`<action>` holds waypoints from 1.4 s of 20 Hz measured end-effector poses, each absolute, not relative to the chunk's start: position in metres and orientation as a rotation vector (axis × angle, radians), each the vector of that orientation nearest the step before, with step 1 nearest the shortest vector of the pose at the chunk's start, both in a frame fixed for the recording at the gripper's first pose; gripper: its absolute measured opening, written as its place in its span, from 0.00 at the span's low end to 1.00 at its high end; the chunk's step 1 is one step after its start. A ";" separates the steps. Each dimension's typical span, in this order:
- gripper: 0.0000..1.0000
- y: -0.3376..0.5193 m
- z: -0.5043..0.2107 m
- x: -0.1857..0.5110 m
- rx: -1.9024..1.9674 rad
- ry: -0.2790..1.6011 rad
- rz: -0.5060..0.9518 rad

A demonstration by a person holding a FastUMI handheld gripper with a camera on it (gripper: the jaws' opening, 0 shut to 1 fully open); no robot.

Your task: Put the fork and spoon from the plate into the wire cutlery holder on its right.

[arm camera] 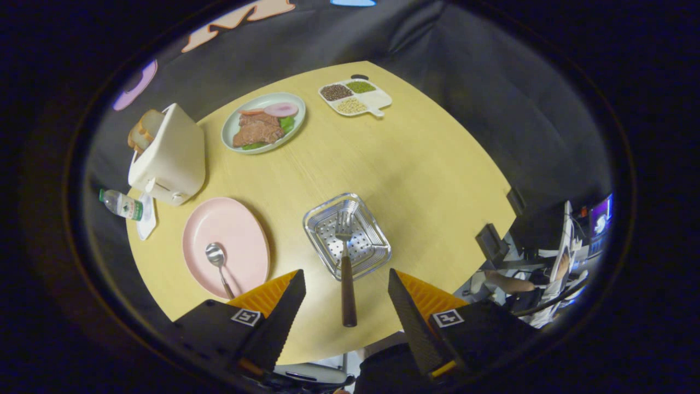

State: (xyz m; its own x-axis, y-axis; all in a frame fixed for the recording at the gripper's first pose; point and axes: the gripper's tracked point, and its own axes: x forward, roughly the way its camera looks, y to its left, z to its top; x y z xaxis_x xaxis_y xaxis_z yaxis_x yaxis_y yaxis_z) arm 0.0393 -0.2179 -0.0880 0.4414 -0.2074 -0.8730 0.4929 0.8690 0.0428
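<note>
Fingers [346, 298] are hanging wide apart above the near edge of the round pale-wood tabletop [426, 164], gripping nothing.

Dark wooden-handled metal fork [346, 273] is sitting between the fingers in the view, not touching either one. Its tines are resting inside the square wire cutlery holder with a perforated metal floor [347, 235]; its handle is leaning back over the holder's near rim and sticking out toward the fingers.

The holder is standing just ahead of the fingers, on the tabletop to the right of the pink oval plate [225, 246], apart from it.

The metal spoon [219, 266] is lying on the near part of the pink plate, bowl pointing away, handle running toward the left finger.

Beyond the plate, a cream-coloured toaster [169, 156] is standing near the left edge with slices of bread [143, 130] sticking out of the top. Beside it, a small clear plastic water bottle with a green label [121, 204] is lying on its side, next to a small white dish [146, 219].

Further back, a pale green round plate [232, 123] is holding meat slices, pink ham and green leaves. Farthest away, a white divided tray with a small handle [383, 101] is holding three kinds of beans or grains in separate compartments.

Off the right edge of the tabletop, a person's arm [508, 283] is showing beside some desk equipment.
</note>
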 end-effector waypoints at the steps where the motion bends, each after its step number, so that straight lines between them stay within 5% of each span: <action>1: 0.79 -0.215 -0.084 0.040 0.294 1.004 -0.439; 4: 0.98 -0.202 -0.067 0.043 0.242 0.919 -0.411; 7: 1.00 -0.179 -0.053 0.046 0.200 0.832 -0.361; 28: 0.99 -0.024 -0.100 0.060 -0.049 0.513 -0.110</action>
State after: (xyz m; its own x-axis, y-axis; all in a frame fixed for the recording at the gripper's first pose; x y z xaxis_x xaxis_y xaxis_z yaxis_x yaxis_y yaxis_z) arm 0.0599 -0.0236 -0.0998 0.8657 -0.1171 -0.4866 0.0926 0.9929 -0.0741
